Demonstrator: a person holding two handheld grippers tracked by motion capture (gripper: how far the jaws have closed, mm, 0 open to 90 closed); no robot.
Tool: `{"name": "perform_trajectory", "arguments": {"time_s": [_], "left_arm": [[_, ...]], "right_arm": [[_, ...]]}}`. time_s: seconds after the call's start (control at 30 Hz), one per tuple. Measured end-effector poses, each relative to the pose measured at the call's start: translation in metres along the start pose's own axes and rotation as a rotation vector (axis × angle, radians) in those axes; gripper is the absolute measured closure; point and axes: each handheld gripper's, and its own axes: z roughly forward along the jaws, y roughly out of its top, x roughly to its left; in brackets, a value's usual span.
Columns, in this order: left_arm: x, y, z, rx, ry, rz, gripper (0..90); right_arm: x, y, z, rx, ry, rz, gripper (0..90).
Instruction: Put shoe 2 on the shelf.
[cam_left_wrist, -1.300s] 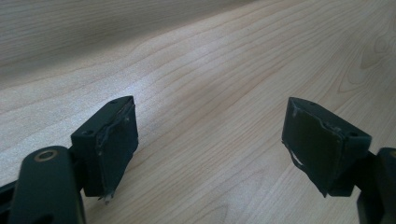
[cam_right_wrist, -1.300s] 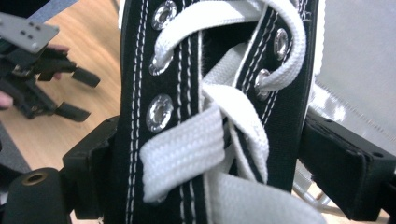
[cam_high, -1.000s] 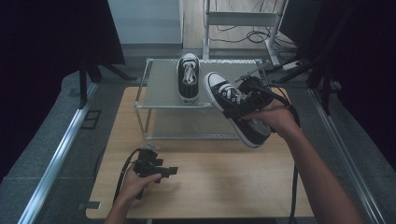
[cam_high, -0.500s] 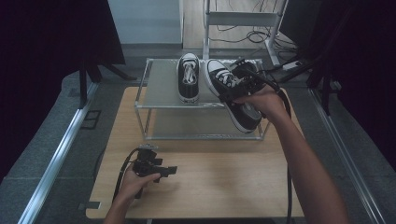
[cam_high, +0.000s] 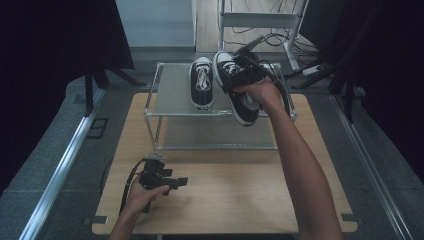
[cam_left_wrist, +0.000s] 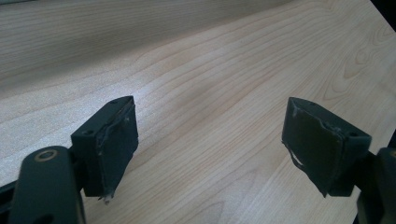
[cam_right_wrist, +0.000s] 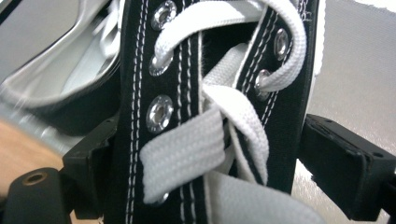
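A black sneaker with white laces (cam_high: 202, 82) lies on the top shelf of a metal rack (cam_high: 170, 95). Just right of it, a matching sneaker (cam_high: 245, 109) is held tilted over the shelf, toe pointing away. My right gripper (cam_high: 245, 75) is shut on it. In the right gripper view my right gripper (cam_right_wrist: 205, 163) clamps the laced upper (cam_right_wrist: 187, 93) from both sides. My left gripper (cam_high: 175, 181) rests low over the wooden table (cam_high: 225, 200) near its front left. It stands open, with only bare wood between its pads (cam_left_wrist: 210, 149).
The rack stands at the table's far edge with a lower shelf (cam_high: 215, 132) under the top one. Cables and a metal frame (cam_high: 260, 20) lie on the floor behind it. A rail (cam_high: 60, 170) runs along the floor at the left.
My right hand has carried the held sneaker left and away, from beyond the rack's right end to over the top shelf beside the other shoe. The left hand has kept still.
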Motion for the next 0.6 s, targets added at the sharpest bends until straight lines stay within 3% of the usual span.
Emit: {"name": "perform_trajectory", "arguments": {"time_s": [0.17,0.6], "left_arm": [[0.000,-0.001,-0.004,-0.010,-0.007,0.005,18.9],[0.006,-0.002,-0.011,-0.029,-0.005,-0.015,18.9]], "right_arm": [[-0.002,0.016,0.014,0.013,-0.042,0.074,11.5],[-0.011,0.042,0.042,0.063,-0.115,0.196,11.4]]}}
